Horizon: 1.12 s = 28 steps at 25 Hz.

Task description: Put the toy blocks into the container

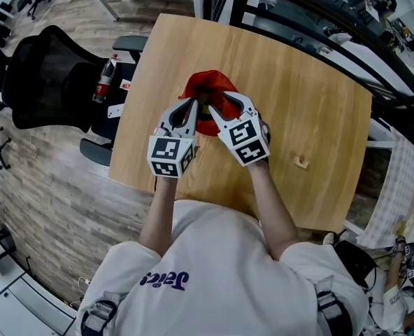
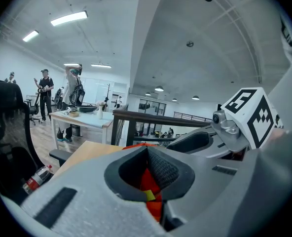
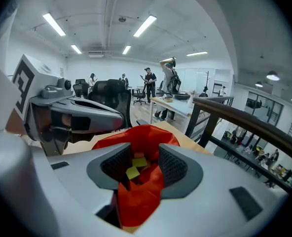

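A red fabric container (image 1: 208, 81) sits in the middle of the wooden table (image 1: 319, 110). Both grippers are at its near rim. My left gripper (image 1: 190, 105) has its jaws close together on the red cloth (image 2: 145, 179), and a yellow-green block (image 2: 149, 195) shows just below. My right gripper (image 1: 226, 102) stands open with the container's rim (image 3: 136, 201) draped loosely between its pads, which do not press on it. Through that gap I see yellow-green blocks (image 3: 133, 172) lying inside the container. One small pale block (image 1: 301, 162) lies on the table to the right, apart from both grippers.
A black office chair (image 1: 46, 82) and a bottle (image 1: 105, 78) stand left of the table. A dark railing (image 1: 298, 5) runs behind the table's far edge. People (image 3: 150, 83) stand by another table far off.
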Available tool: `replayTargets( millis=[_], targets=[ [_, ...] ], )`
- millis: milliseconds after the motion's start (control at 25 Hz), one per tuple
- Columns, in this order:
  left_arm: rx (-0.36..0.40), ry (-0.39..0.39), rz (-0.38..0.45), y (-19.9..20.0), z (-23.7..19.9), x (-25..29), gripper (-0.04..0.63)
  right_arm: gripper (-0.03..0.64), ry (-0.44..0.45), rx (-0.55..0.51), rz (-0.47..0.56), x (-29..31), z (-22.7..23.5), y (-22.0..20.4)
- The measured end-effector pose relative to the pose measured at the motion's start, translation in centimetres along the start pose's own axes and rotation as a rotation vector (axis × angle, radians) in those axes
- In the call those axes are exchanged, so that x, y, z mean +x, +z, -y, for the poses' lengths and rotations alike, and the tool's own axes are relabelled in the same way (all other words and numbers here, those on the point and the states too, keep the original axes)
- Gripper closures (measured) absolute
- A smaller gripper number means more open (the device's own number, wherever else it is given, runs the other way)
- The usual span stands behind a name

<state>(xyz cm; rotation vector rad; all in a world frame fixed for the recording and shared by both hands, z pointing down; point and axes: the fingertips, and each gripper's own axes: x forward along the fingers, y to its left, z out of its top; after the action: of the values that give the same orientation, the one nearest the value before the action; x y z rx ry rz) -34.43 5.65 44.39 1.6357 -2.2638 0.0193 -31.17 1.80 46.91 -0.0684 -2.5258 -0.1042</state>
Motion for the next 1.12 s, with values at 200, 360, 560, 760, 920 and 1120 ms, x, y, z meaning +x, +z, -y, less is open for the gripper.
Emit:
replayTargets(
  millis=[200, 360, 560, 760, 920, 1120],
  targets=[
    [0.025, -0.049, -0.008, 0.4, 3.3, 1.1, 0.581, 0.451, -0.038, 0.040, 0.005, -2.9, 1.8, -1.5],
    [0.059, -0.137, -0.023, 0.4, 7.6, 3.2, 0.581, 0.453, -0.121, 0.092, 0.010, -6.2, 4.9, -3.7],
    [0.100, -0.288, -0.063, -0.8, 14.9, 5.7, 0.581, 0.453, -0.245, 0.213, 0.016, -11.5, 9.1, -8.6],
    [0.135, -0.456, -0.146, -4.3, 22.8, 7.4, 0.581, 0.454, -0.372, 0.352, -0.047, -16.9, 11.5, -16.9],
    [0.157, -0.569, -0.205, -7.4, 28.3, 8.6, 0.581, 0.454, -0.459, 0.439, -0.099, -20.9, 12.8, -23.2],
    [0.175, -0.677, -0.268, -10.8, 33.7, 9.5, 0.581, 0.460, -0.532, 0.481, -0.195, -24.8, 12.9, -30.2]
  ],
)
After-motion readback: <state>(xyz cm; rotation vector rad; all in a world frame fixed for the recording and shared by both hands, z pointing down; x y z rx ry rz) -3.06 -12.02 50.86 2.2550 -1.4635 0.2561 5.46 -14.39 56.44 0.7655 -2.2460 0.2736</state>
